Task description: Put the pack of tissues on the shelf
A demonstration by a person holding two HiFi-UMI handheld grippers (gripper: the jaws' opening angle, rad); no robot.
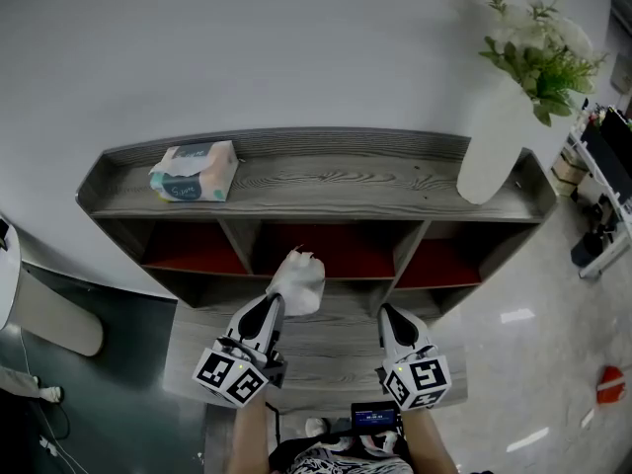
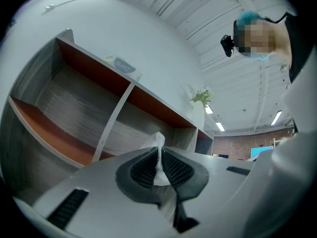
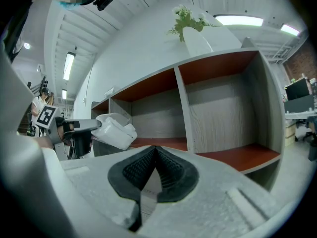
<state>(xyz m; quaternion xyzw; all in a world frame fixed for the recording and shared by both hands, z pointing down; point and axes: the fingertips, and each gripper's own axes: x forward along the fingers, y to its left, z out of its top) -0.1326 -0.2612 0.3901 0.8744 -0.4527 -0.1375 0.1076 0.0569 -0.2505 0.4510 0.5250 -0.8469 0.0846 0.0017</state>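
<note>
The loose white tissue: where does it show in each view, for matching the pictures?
Head view: tissue lower centre, pinched by the left gripper.
Left gripper view: centre, clamped between the jaws.
Right gripper view: left of centre, at the left gripper's tip.
Shared landmark: the white vase with greenery.

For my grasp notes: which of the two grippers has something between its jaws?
The left gripper: its jaws pinch a white tissue. The right gripper has its jaws together with nothing between them.
</note>
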